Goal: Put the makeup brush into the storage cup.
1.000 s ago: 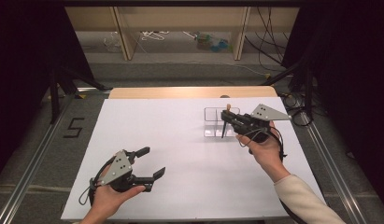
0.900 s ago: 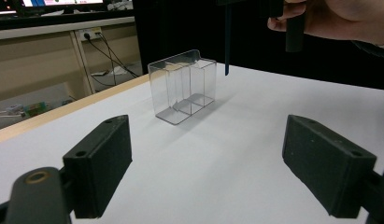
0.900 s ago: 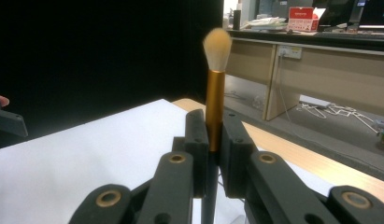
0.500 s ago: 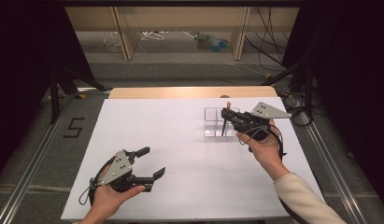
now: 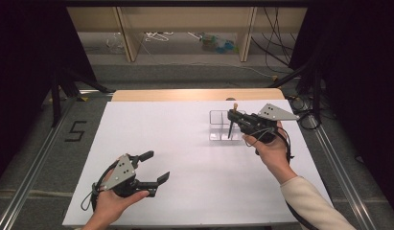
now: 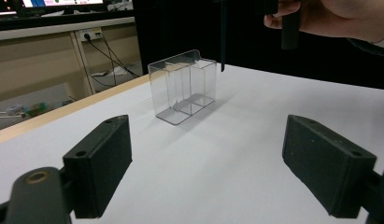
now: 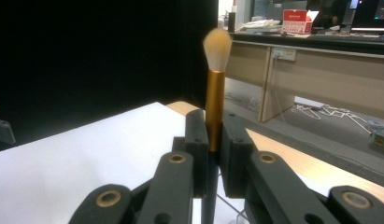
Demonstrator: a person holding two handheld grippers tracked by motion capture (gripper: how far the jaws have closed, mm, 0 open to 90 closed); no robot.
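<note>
Makeup brush (image 7: 215,98) upright, gold ferrule and pale bristles on top, dark handle pointing down. Pinched tight at the ferrule's lower end between the pads of the right claw (image 7: 214,135), black jaws pressed in on both sides. Held above the clear organizer (image 5: 222,125), handle tip hanging over its right-hand compartment in the high view; whether already inside the walls, hard to tell. From the left claw's camera, dark handle (image 6: 223,37) dangling just above the organizer's (image 6: 184,86) far side, right hand gripping overhead. Organizer standing upright on the white tabletop (image 5: 185,158), toward the far right, dividers splitting it into compartments. Well apart, near the front left edge: left claw (image 5: 154,167), jaws spread wide, nothing between them, resting low over the tabletop.
</note>
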